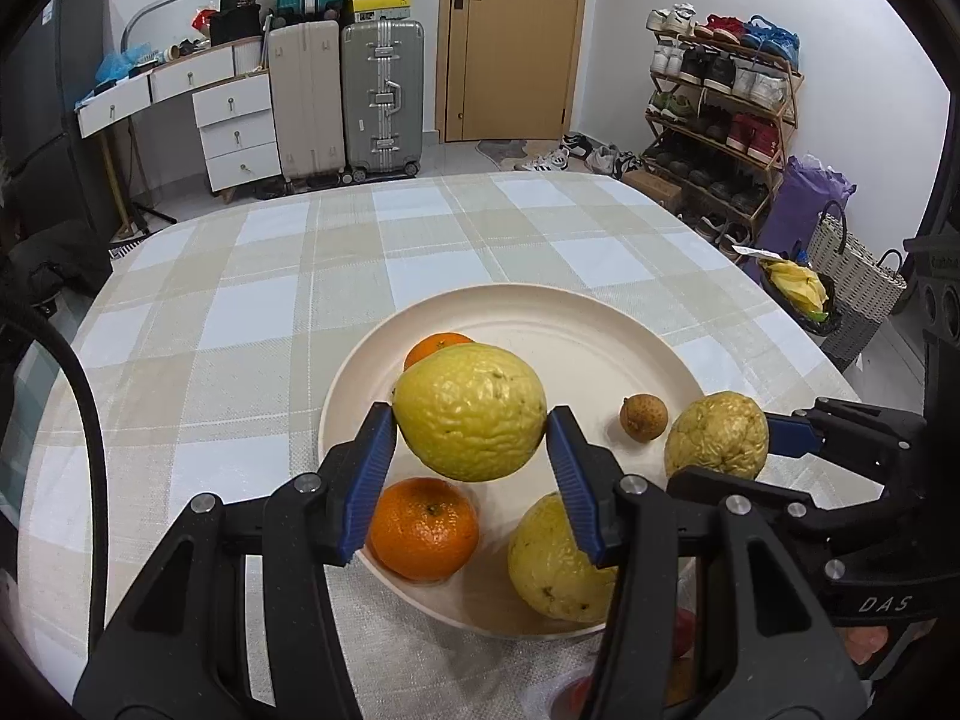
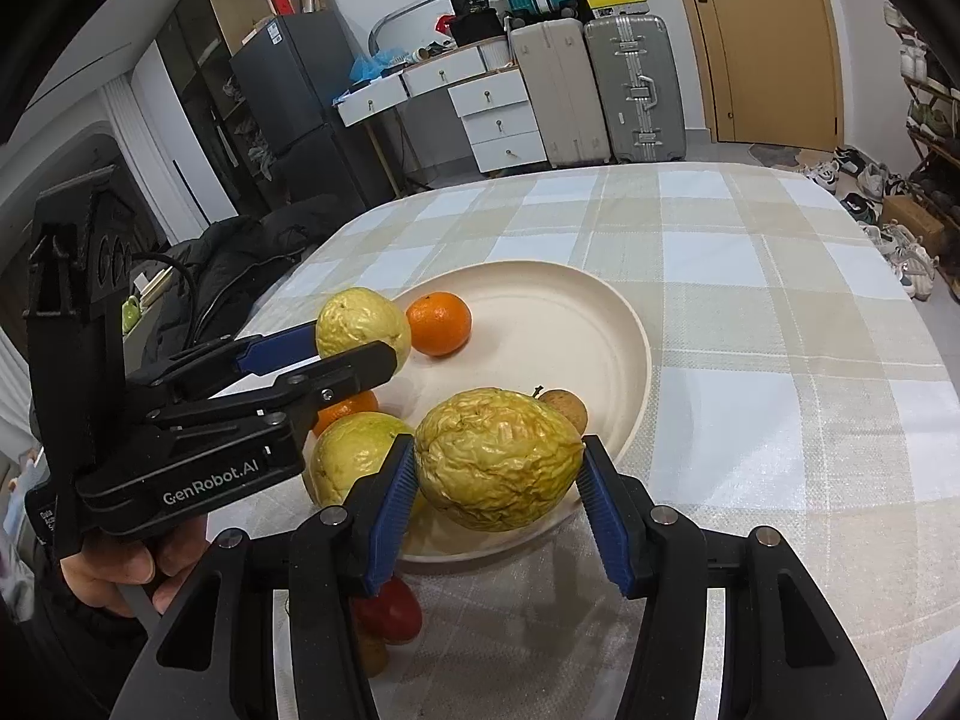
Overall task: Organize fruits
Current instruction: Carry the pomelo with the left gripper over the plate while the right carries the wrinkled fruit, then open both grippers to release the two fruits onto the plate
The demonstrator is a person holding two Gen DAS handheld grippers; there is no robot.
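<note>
A cream plate (image 1: pixel 522 312) lies on the checked tablecloth. My left gripper (image 1: pixel 470 417) is shut on a wrinkled yellow fruit (image 1: pixel 471 411), held above the plate's near left part. On the plate lie two oranges (image 1: pixel 424 528) (image 1: pixel 438 348), another yellow fruit (image 1: pixel 558 558) and a small brown longan (image 1: pixel 643 416). My right gripper (image 2: pixel 498 450) is shut on a second, more shrivelled yellow fruit (image 2: pixel 498 459) over the plate's near edge (image 2: pixel 630 324). In the right wrist view the left gripper (image 2: pixel 354 342) and its fruit (image 2: pixel 360 321) hang at the plate's left side, beside an orange (image 2: pixel 439 324).
A red fruit (image 2: pixel 390 609) lies on the cloth just in front of the plate, under my right fingers. A person's hand (image 2: pixel 120 570) grips the left tool. A dark jacket (image 2: pixel 240 264) hangs off the table's left; a shoe rack (image 1: pixel 720 108) and suitcases (image 1: pixel 384 96) stand beyond.
</note>
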